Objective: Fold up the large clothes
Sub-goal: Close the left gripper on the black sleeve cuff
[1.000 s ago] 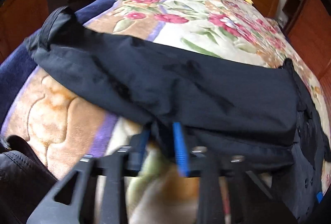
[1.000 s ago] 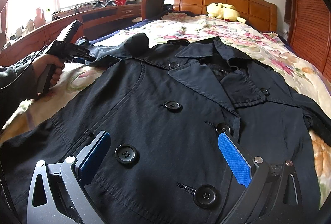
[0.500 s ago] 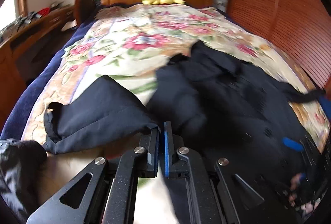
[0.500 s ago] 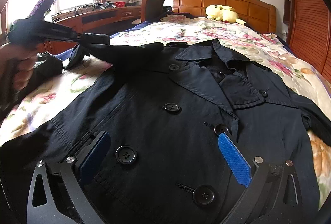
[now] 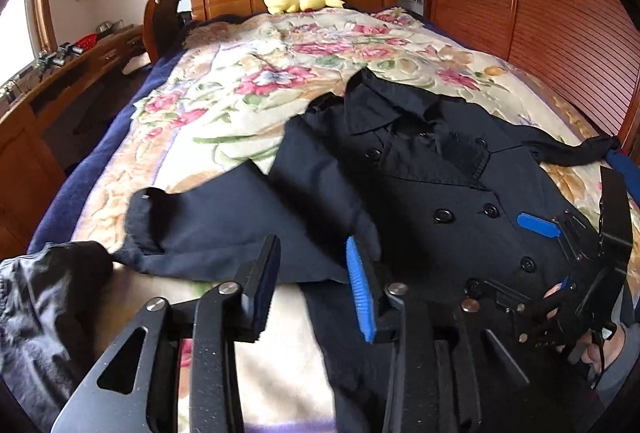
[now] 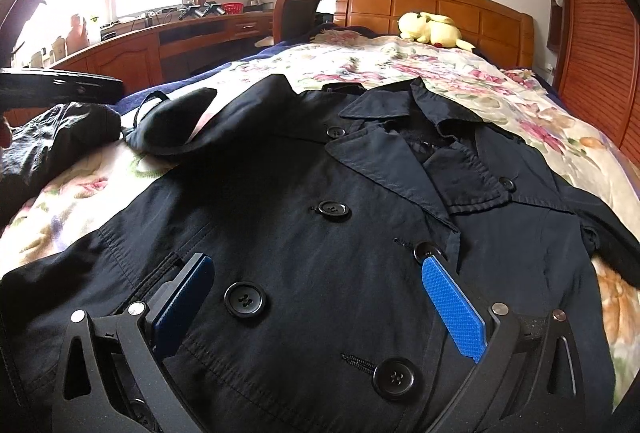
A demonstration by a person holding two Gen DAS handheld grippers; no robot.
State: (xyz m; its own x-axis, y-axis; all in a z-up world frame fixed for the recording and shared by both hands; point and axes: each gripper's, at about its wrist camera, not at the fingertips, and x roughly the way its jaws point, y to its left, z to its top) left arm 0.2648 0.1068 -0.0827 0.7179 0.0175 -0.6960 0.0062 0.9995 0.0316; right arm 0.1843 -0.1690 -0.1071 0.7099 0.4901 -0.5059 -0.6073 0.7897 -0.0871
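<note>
Your left gripper, jaws apart and empty, hovers before the black double-breasted coat's sleeve; your right gripper, spread wide, hovers over its buttoned front.

Coat flat on bed, collar toward headboard. Sleeve spread out left of coat body. Plush toy at headboard. Desk left of bed. Second garment at bed's left edge.
</note>
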